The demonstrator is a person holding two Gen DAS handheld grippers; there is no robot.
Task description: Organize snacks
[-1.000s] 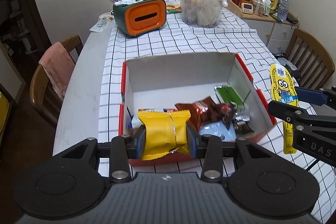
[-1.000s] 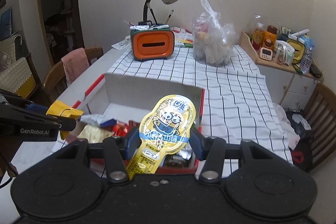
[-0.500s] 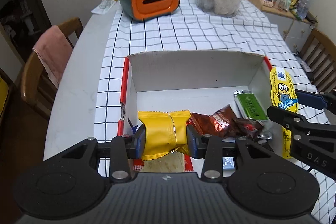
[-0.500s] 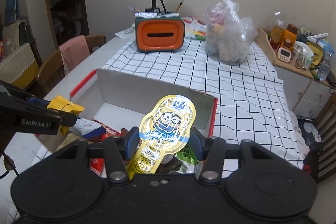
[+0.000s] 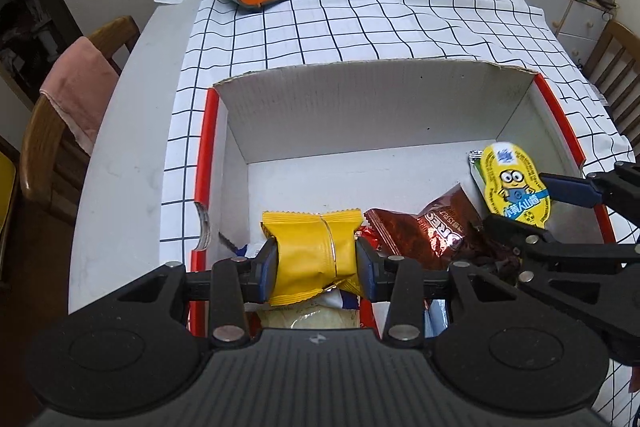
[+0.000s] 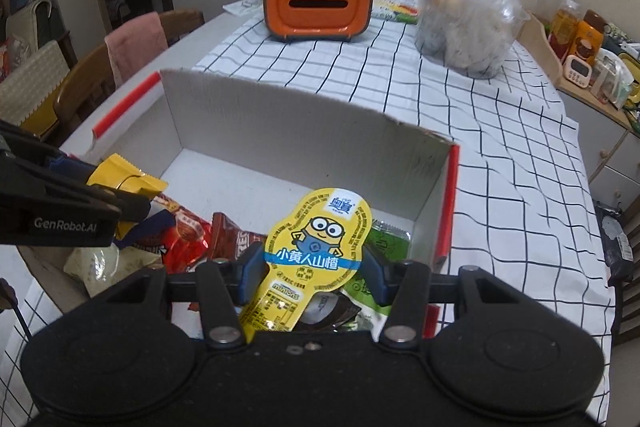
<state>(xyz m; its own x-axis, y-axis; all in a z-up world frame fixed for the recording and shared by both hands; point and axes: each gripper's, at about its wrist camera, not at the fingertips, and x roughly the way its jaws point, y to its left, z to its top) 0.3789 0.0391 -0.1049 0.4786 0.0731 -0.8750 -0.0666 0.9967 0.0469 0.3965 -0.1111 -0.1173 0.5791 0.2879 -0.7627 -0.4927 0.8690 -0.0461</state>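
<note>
Packet (image 5: 316, 259) clamped in left gripper (image 5: 316, 263).

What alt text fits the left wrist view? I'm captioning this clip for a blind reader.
The left gripper clamps a yellow foil snack packet above a white cardboard box with red edges holding brown and red wrappers. At right, the right gripper holds a yellow cartoon-printed snack pack over the same box, on a checked tablecloth.

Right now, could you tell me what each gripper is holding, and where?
Left gripper: yellow snack packet, across its middle. Right gripper: Minion snack, at its waist.
</note>
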